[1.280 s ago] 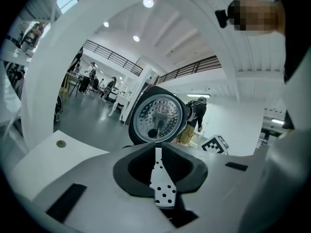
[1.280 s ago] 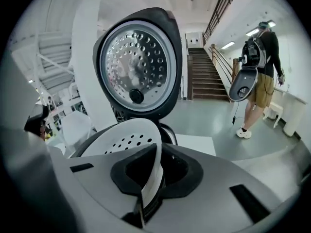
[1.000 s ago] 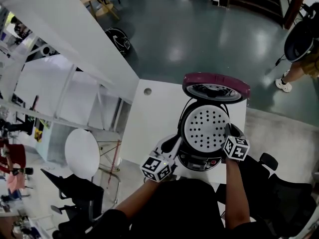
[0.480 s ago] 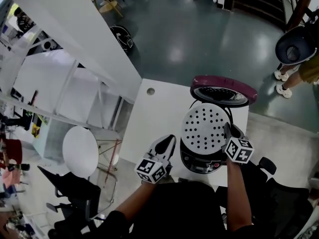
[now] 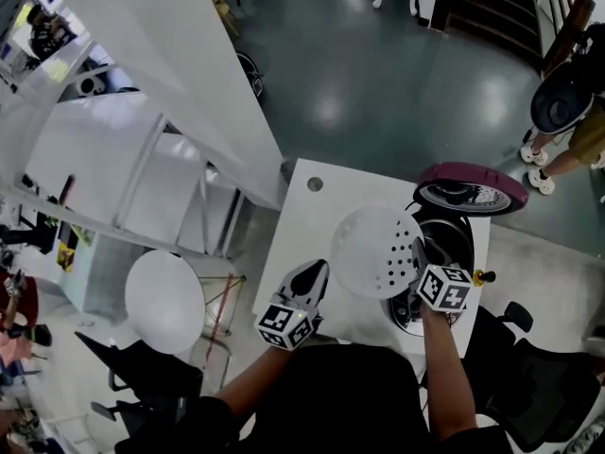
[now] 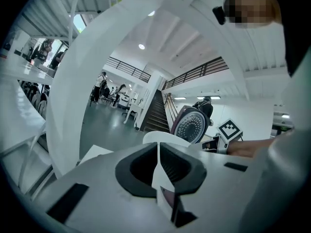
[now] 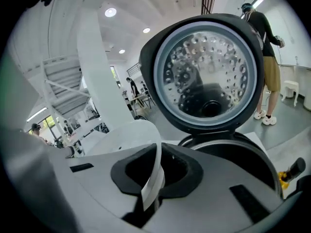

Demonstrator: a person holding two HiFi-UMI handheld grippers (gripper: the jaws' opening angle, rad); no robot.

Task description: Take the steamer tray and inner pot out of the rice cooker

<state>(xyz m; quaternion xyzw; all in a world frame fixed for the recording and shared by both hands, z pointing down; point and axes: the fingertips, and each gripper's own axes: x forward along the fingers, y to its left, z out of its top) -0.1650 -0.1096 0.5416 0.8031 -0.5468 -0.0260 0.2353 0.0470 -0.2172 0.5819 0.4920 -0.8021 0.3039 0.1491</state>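
The tray (image 5: 376,252) is white, dotted all over with small round holes. At its 3 o'clock the cooker (image 5: 454,244) is black, and its lid (image 5: 470,185) has a maroon rim around a silver plate speckled with dimples. The tabletop (image 5: 312,218) is plain white. The left gripper (image 5: 316,272) and right gripper (image 5: 417,250) are pale grey with black-lined jaws, each bearing a cube of black-and-white square markers. The floor (image 5: 378,74) is glossy dark teal.

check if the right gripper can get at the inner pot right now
Probably not yet: the right gripper is shut on the steamer tray rim. The inner pot itself lies uncovered, lid up.
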